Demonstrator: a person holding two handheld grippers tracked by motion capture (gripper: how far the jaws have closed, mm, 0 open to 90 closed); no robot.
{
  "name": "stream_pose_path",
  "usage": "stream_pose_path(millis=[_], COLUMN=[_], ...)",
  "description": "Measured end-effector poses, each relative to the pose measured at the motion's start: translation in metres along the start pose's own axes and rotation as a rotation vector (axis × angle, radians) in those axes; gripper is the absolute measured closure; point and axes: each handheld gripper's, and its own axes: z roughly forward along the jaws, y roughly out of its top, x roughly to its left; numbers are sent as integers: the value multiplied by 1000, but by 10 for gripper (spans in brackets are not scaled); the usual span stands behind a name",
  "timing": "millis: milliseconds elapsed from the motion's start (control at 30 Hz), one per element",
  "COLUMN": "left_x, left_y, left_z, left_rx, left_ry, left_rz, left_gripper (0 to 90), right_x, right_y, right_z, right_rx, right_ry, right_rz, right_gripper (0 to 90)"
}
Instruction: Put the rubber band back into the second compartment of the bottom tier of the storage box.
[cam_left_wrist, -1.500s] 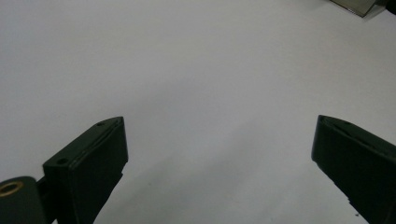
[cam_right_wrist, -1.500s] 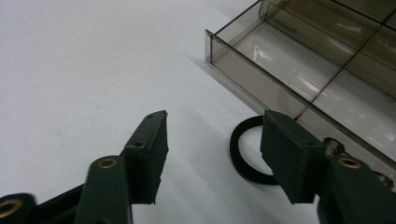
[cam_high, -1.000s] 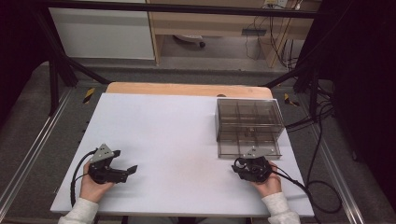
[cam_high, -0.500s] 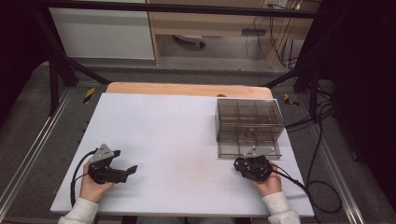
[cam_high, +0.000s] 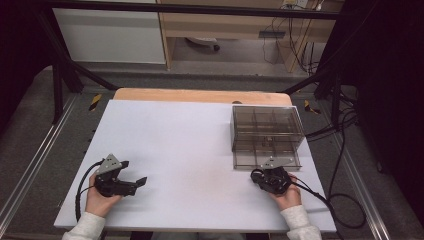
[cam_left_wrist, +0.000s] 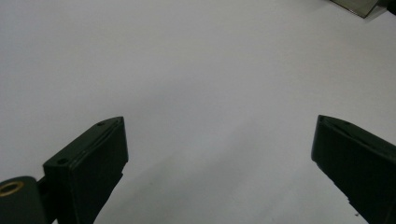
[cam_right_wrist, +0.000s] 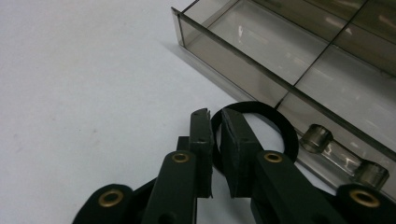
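Jaws of the right gripper have just been closing on the black ring, just in front of the smoky drawer box.
Pads pinch its near rim, so lifting looks ready. Left gripper rests open, well left of the box.

The left gripper, held low in the person's left hand, has its jaws spread wide. The right gripper, in the right hand, has just been closing, its jaws nearly together.
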Motion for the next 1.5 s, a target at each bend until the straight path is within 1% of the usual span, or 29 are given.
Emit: stream_pose_path(millis=[267,467,1033,1500], left_x=[0,0,0,0], left_y=[0,0,0,0], left_z=[0,0,0,0], left_rx=[1,0,-1,2], left_ry=[0,0,-1,-1], left_rz=[0,1,1,5], left_gripper=[36,36,36,36], right_x=[0,0,1,4], right_y=[0,0,1,4], right_z=[0,-1,-6,-11], right_rx=[0,2,-14,-21], right_ry=[-2,-4,3,7], right_rz=[-7,-9,-11,-20], right_gripper=[860,863,868,869])
